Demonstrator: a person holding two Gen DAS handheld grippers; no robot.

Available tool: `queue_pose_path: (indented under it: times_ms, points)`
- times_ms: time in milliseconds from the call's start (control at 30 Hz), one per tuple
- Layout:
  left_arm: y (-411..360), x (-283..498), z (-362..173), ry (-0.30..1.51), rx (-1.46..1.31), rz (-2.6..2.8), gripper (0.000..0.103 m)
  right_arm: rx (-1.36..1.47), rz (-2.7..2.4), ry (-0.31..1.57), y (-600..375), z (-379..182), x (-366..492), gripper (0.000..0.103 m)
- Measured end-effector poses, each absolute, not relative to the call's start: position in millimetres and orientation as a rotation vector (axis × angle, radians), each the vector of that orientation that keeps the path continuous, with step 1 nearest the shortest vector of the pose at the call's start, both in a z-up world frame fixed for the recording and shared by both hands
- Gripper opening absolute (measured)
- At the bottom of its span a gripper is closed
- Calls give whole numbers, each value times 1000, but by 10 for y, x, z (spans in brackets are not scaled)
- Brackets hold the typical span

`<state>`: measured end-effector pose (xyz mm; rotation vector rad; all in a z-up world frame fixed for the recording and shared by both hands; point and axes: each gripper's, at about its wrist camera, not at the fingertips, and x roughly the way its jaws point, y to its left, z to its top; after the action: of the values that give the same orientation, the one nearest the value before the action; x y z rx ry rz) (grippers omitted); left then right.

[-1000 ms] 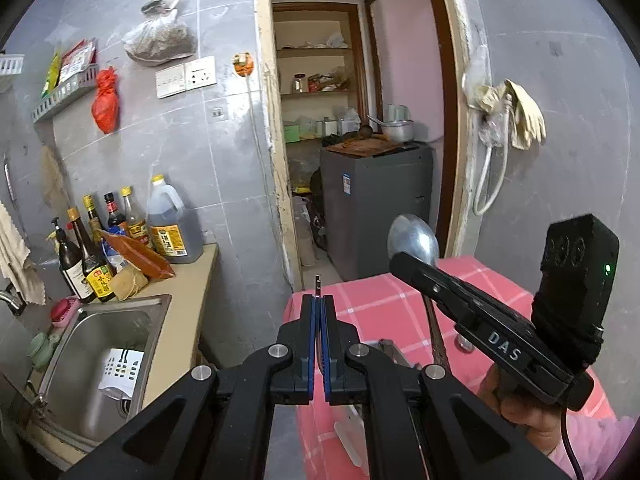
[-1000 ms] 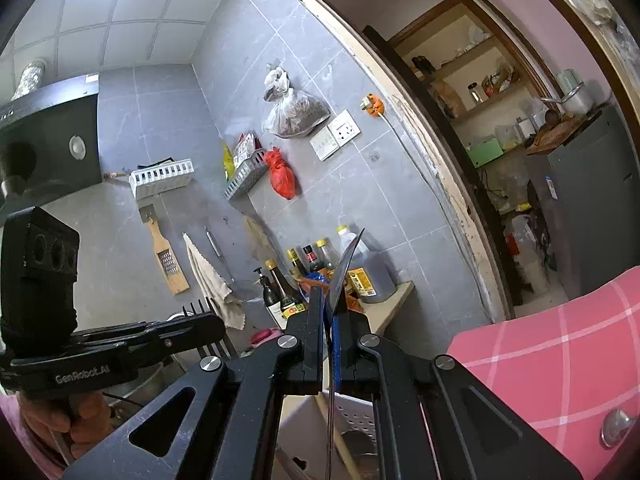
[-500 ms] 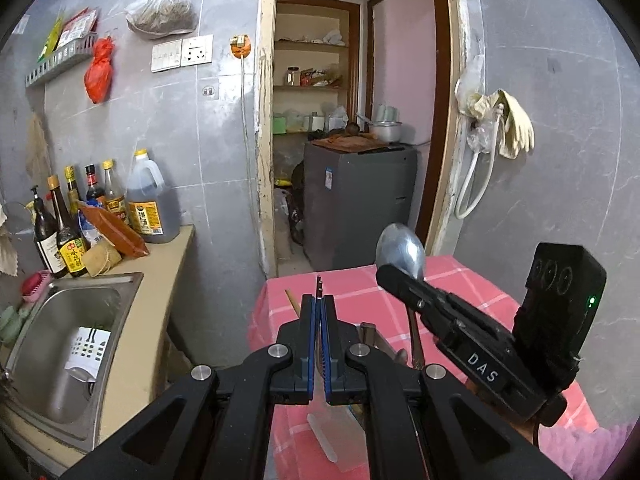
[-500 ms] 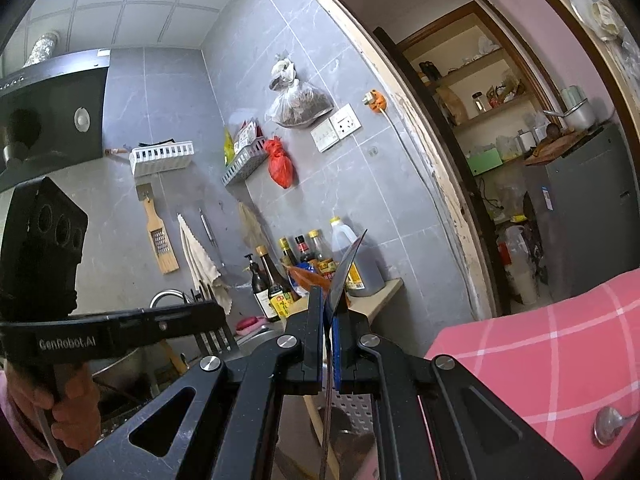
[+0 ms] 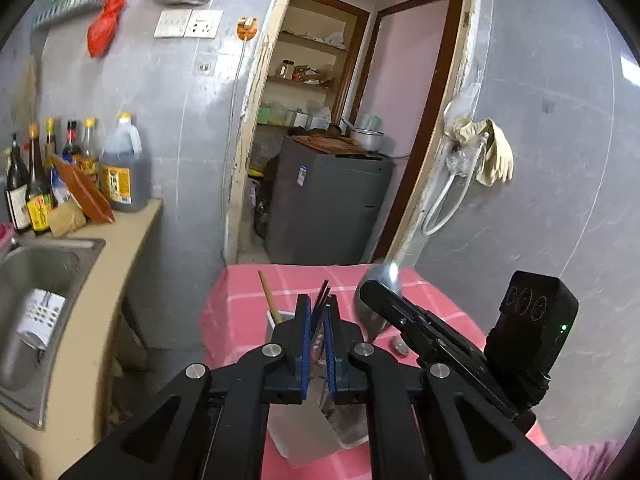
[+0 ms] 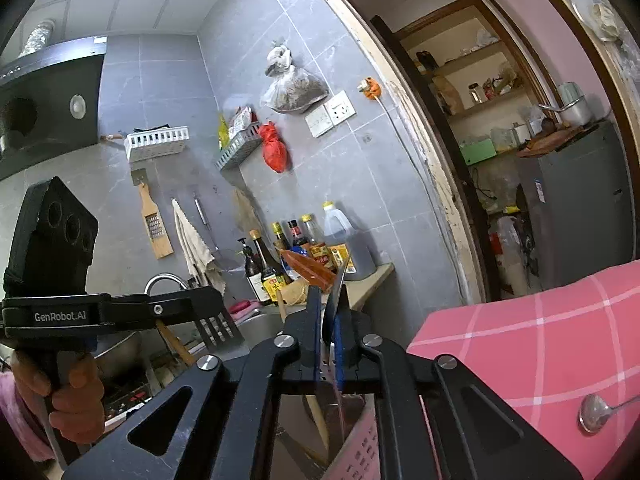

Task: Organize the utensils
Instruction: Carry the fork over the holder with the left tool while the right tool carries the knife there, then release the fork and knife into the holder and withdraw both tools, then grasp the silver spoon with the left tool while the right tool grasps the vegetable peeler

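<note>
At far left, a dull steel sink (image 5: 48,280) is sitting beside a row of dark glass sauce bottles (image 5: 36,184) and a squat amber jug (image 5: 124,176) against grey wall tiles. A person's left hand (image 6: 76,384) is gripping the black handle of the left claw (image 5: 319,304), whose blue pads are standing a narrow slit apart with a flat black slotted spatula (image 6: 216,328) caught between them, its tined blade jutting level past the tips. Just below that claw, a pale rectangular plastic utensil holder (image 5: 300,440) is standing on the near left part of the desk (image 5: 248,304), which is draped in a pink cloth checked with white lines; a slim wooden stick (image 5: 266,296) is leaning out of the holder's far corner.

To the right, the right claw (image 6: 327,300) is pointing about level over the holder's perforated wall. Its jaws have just been opening, and a long steel spoon (image 5: 380,280) is standing between the pads, its thin handle running down into the holder and its rounded, shiny bowl rising above the fingertips; the handle is leaning toward one pad rather than being squeezed. Farther right, a small steel spoon (image 6: 596,408) is lying bowl-up on the cloth, well apart from the holder.
</note>
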<state>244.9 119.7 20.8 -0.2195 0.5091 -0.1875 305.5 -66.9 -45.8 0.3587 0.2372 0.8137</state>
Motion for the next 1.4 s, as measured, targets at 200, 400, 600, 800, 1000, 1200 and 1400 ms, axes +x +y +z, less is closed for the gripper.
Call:
queue_pose_path:
  times_ms: [200, 400, 600, 800, 1000, 1200, 1400]
  points:
    - [1184, 2409, 229, 500, -245, -205, 8, 360, 785, 230, -783, -355, 3013, 33]
    - [1125, 2337, 399, 448, -264, -200, 31, 345, 704, 207, -1031, -119, 2935, 50]
    - [931, 2260, 608, 389, -250, -150, 63, 307, 607, 182, -1415, 199, 2795, 75]
    - [582, 2181, 723, 327, -203, -89, 96, 263, 514, 153, -1873, 462, 2608, 98]
    - [187, 2164, 700, 295, -179, -60, 102, 220, 425, 144, -2353, 595, 2436, 102]
    - [-241, 2204, 488, 303, -146, -52, 102, 183, 342, 157, -2756, 563, 2358, 102]
    - [-573, 2344, 218, 346, -128, -90, 102, 174, 295, 191, -3051, 410, 2435, 102]
